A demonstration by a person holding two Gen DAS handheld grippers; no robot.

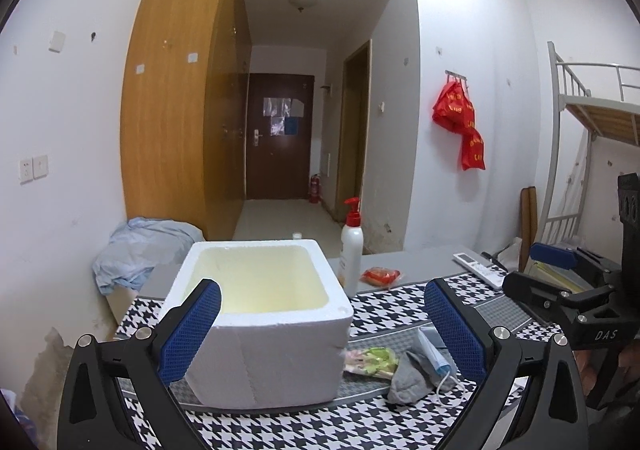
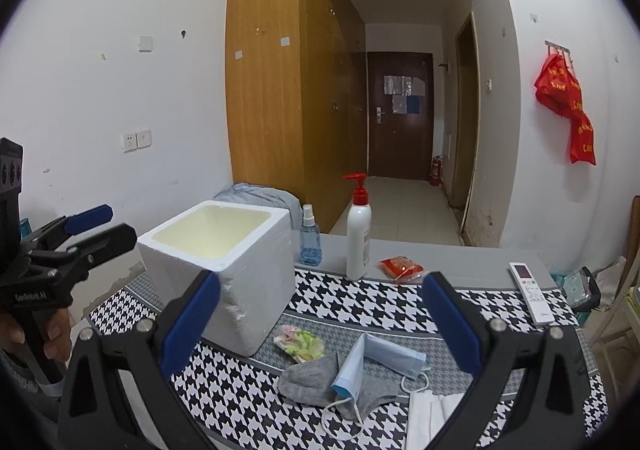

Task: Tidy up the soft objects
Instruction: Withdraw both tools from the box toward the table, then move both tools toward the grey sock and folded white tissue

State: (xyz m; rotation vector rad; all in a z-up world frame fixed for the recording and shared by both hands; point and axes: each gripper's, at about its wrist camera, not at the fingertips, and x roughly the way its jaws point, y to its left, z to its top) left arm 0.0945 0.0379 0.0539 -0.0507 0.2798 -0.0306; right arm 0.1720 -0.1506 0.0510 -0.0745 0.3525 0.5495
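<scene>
Both grippers are wide apart and holding nothing — the left gripper [image 1: 322, 330] hangs in front of the white foam box [image 1: 260, 314], the right gripper [image 2: 320, 320] hovers over the little pile of soft stuff. That pile sits on the houndstooth-covered surface [image 2: 360, 302] just to the right of the box: a grey sock [image 2: 308, 380], a blue face mask [image 2: 376, 362] draped partly over it, a small green-and-pink floral fabric piece [image 2: 300, 342] closer to the box, and some folded white tissue or cloth [image 2: 432, 414] at the near edge.

All of it looks light and floppy, so it'll sag and drape when lifted. Probably best to pinch the sock at its bunched middle, and the mask by the pleated body rather than the thin ear loops, which could snag the sock underneath.

The foam box is open-topped and, from what shows of its cream inside, looks empty — the obvious place to drop things. It's probably very light too, so a bump could shove it.
</scene>
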